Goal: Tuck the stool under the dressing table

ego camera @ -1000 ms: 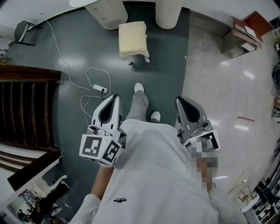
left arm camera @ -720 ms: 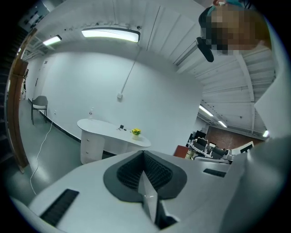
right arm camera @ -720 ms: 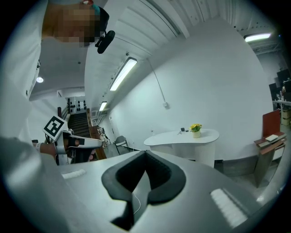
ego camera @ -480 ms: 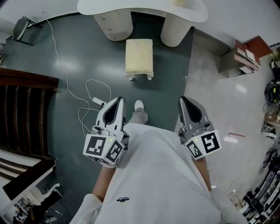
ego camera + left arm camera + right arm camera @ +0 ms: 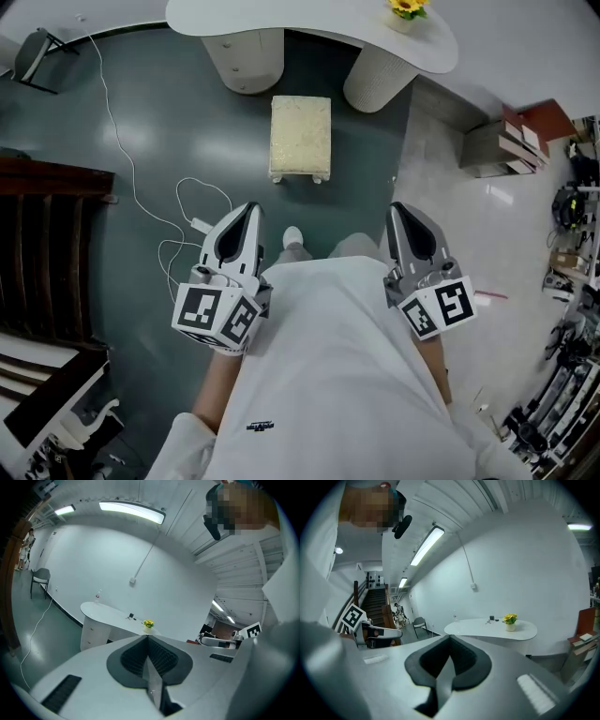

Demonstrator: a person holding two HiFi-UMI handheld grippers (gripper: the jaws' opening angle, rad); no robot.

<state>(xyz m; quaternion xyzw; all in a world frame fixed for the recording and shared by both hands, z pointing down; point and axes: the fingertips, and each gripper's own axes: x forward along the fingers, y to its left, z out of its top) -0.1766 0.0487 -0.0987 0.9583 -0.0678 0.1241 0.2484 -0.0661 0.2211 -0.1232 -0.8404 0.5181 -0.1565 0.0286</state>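
Head view entries. Left claw and right claw: both are shut tight with nothing gripped, and are held at the person's waist, well short of the stool, one to either side of it. White cable: looped on the dark floor, nearer than the stool and to its left. Stool: cream-topped, stood upright, untouched, just before the gap between the two pedestals of the bench, not yet tucked under. Yellow flowers: set on the bench top, beyond the stool, to its right.
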